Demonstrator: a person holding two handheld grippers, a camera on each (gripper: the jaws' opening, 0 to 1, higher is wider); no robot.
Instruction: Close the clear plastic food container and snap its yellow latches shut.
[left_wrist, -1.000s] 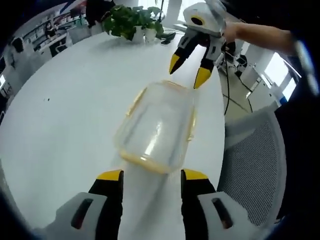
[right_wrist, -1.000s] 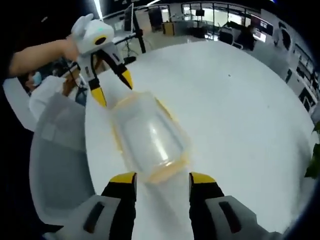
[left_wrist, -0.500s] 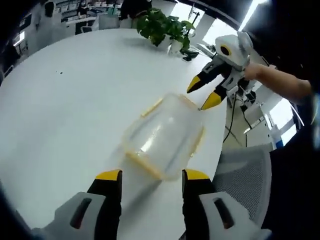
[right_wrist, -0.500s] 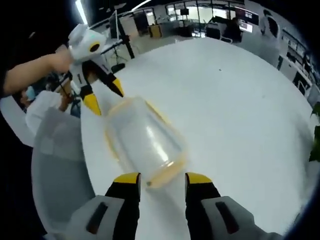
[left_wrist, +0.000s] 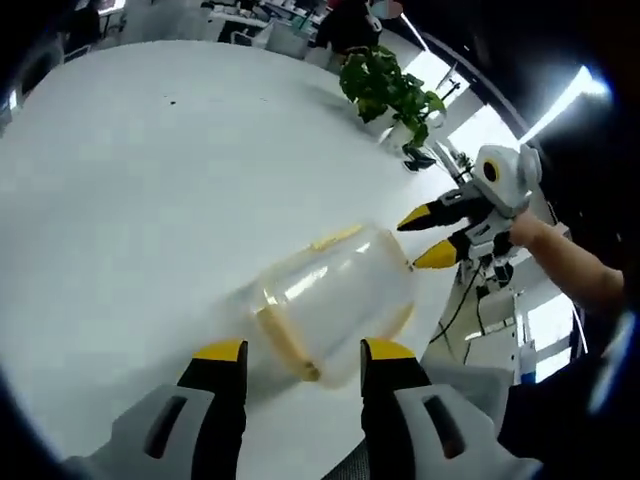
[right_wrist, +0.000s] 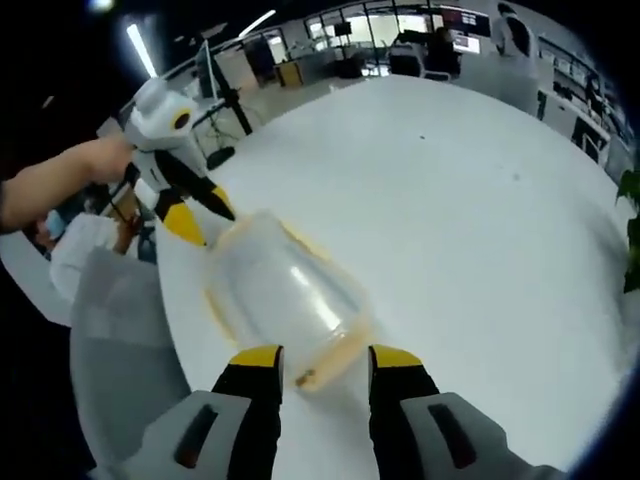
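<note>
A clear plastic food container (left_wrist: 335, 300) with a yellow rim lies lid-on on the white round table (left_wrist: 130, 190). My left gripper (left_wrist: 303, 352) stands open, its yellow-tipped jaws on either side of the container's near end. My right gripper (left_wrist: 428, 238) is open at the opposite end, its tips close to the yellow edge. In the right gripper view the container (right_wrist: 285, 300) sits just ahead of the open right gripper (right_wrist: 326, 358). Beyond it the left gripper (right_wrist: 203, 217) hangs open by the rim. Whether any jaw touches the container is unclear.
A potted plant (left_wrist: 385, 85) stands at the table's far side. A grey mesh chair (right_wrist: 120, 340) is tucked against the table edge near the container. A person's forearm (left_wrist: 570, 270) holds the right gripper. Office desks lie beyond.
Both views have rolled and shifted with the hands. Each gripper sits closer to its end of the container. The container has stayed on the table.
</note>
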